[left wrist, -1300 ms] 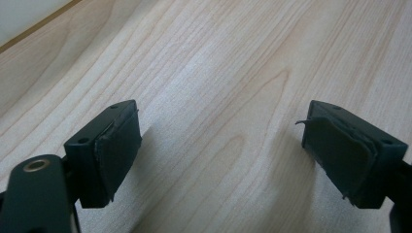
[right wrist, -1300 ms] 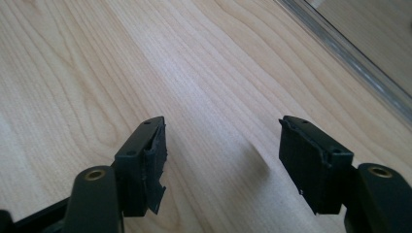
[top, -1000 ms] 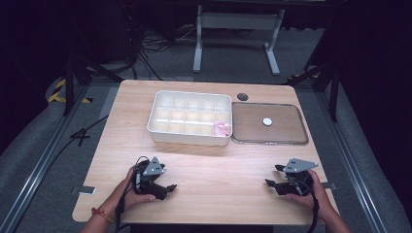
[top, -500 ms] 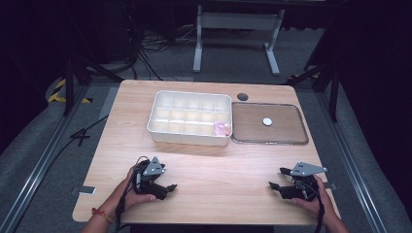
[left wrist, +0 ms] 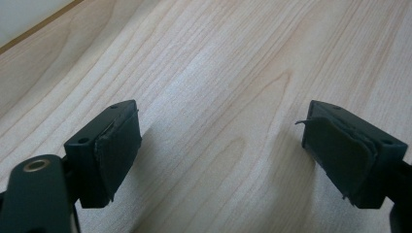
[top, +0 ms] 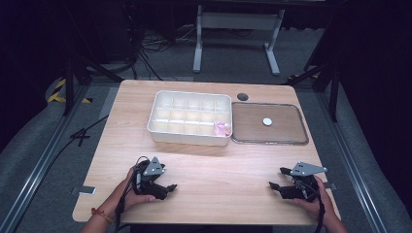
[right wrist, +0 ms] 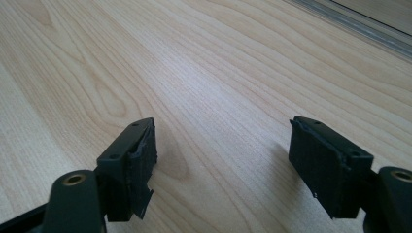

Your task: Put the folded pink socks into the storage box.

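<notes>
Your right gripper (top: 276,186) has just been opening, nothing between its jaws; left gripper (top: 170,187) apart, both well short of the white tray (top: 187,137).

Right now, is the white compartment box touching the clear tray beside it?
Cannot tell. In the high view the white compartment box and the clear tray sit edge to edge, but no gap or contact shows plainly.

Light wooden table (top: 204,160), grey floor (top: 43,131), dark room, floor cables (top: 150,43)

Pink item (top: 222,128) in divided box (top: 190,138) too small to identify; forearms cut off by bottom edge.
</notes>
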`<state>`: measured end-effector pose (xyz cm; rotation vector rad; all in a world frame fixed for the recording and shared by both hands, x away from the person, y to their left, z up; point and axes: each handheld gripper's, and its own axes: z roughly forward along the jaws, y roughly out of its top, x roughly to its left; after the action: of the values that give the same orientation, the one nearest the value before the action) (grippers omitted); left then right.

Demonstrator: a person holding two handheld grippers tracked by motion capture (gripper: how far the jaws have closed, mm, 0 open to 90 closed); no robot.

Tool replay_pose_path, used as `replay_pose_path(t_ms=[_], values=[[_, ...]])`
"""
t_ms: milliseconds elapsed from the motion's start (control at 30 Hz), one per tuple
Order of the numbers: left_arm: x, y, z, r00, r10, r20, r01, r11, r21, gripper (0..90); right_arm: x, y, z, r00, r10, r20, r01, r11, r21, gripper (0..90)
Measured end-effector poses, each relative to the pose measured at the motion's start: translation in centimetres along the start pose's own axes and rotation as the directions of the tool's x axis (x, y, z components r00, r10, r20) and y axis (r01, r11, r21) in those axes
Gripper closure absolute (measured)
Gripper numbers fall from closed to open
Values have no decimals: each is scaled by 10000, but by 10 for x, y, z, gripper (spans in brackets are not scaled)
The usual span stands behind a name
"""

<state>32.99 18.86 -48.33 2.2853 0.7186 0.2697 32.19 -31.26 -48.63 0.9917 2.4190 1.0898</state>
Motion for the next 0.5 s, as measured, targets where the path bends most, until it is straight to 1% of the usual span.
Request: replay_pose_path(t_ms=[500], values=[[0,0,0,10000,-21,-10,21,10000,-2,143,0,0,0,10000,30,32,-30,10000,6,253]])
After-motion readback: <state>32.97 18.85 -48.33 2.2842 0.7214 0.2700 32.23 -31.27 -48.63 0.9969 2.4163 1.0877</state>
